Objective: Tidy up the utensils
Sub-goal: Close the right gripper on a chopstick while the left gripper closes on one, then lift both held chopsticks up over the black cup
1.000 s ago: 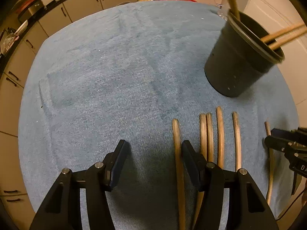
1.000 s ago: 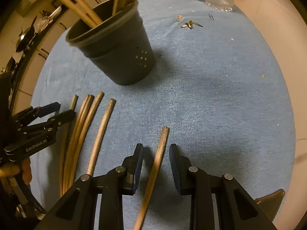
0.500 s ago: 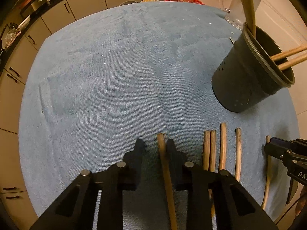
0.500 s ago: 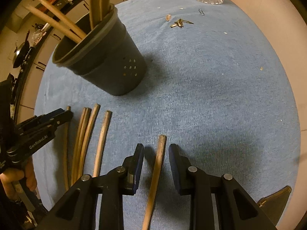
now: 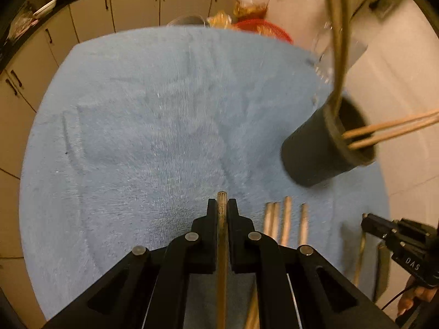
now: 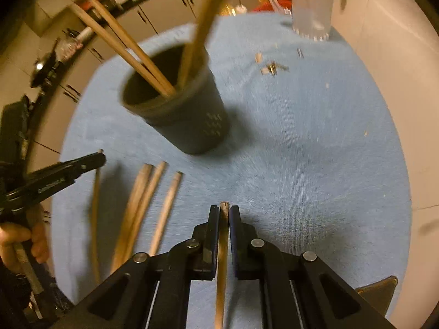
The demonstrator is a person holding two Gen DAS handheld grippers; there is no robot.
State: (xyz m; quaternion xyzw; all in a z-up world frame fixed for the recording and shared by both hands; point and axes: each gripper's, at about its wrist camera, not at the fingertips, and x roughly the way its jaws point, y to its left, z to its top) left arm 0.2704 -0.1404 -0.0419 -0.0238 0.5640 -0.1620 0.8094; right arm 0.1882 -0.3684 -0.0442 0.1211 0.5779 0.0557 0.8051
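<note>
A dark round holder (image 5: 321, 153) stands on the blue cloth (image 5: 137, 137) with several wooden chopsticks (image 5: 389, 130) leaning in it; it shows in the right wrist view (image 6: 186, 120) too. My left gripper (image 5: 222, 205) is shut on a wooden chopstick (image 5: 221, 246), lifted above the cloth. My right gripper (image 6: 224, 211) is shut on another wooden chopstick (image 6: 222, 252), also lifted. Several loose chopsticks (image 5: 285, 222) lie on the cloth between the grippers, seen in the right wrist view (image 6: 142, 208) as well.
A clear glass mug (image 6: 310, 5) stands at the far edge of the cloth, with small metal bits (image 6: 271, 67) near it. A red bowl (image 5: 263, 28) and bags sit beyond the cloth. Cabinets (image 5: 131, 2) run behind. A wall (image 6: 397, 68) is on the right.
Both grippers have closed on their chopsticks and lifted them off the cloth. The holder now looks farther below and the views are blurred by motion.
</note>
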